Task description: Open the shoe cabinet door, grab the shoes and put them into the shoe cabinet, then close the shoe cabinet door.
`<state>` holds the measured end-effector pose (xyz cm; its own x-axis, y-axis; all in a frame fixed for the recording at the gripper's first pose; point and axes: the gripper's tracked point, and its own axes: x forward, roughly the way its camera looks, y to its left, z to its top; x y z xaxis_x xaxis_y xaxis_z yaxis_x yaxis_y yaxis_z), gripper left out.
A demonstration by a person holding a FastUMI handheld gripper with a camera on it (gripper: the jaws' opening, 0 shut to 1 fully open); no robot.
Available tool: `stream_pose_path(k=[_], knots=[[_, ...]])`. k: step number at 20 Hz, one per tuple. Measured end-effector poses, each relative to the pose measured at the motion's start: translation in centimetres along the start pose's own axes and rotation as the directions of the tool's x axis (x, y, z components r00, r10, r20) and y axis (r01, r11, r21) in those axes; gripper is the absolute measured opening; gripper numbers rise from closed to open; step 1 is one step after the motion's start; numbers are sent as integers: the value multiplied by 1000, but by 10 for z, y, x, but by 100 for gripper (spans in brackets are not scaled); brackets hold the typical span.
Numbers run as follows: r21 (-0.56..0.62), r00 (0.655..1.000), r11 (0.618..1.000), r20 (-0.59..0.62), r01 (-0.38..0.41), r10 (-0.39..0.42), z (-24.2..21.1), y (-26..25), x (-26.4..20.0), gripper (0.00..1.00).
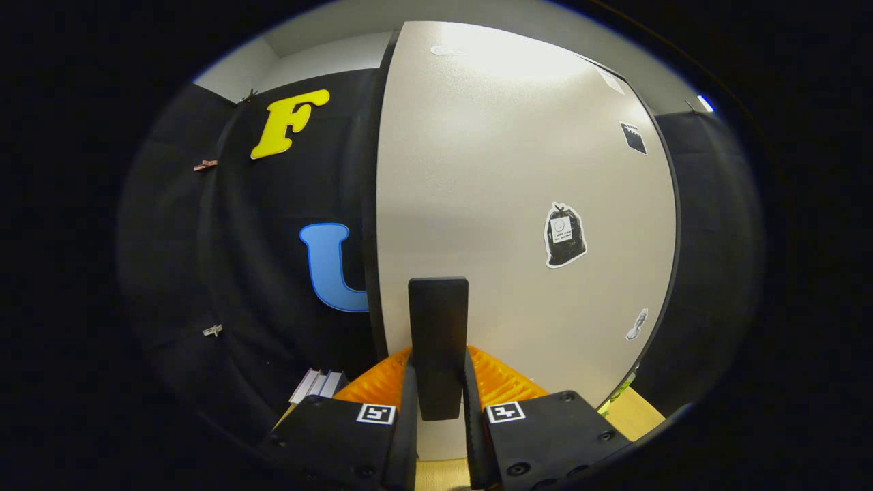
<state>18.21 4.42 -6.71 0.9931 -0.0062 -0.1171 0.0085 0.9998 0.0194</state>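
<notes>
We have the gripper (440, 402) pinching the dark handle (438, 341) of the shoe cabinet door (505, 191), both fingers pressing its sides. We judge this is the door step; whether opening or closing, we cannot tell.

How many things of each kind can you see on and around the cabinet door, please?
Cabinet door: 1
Black door handle, clamped between the gripper fingers: 1
Stickers on the door (bag-shaped, small shoe-like, dark square): 3
Clips on the booth's black cloth: 2
Total: 7
</notes>
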Motion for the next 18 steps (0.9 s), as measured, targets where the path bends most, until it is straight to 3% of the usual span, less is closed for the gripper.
stream_pose_path(k=[18], knots=[[29, 980, 980, -12, -197, 198, -16, -87, -163, 33]])
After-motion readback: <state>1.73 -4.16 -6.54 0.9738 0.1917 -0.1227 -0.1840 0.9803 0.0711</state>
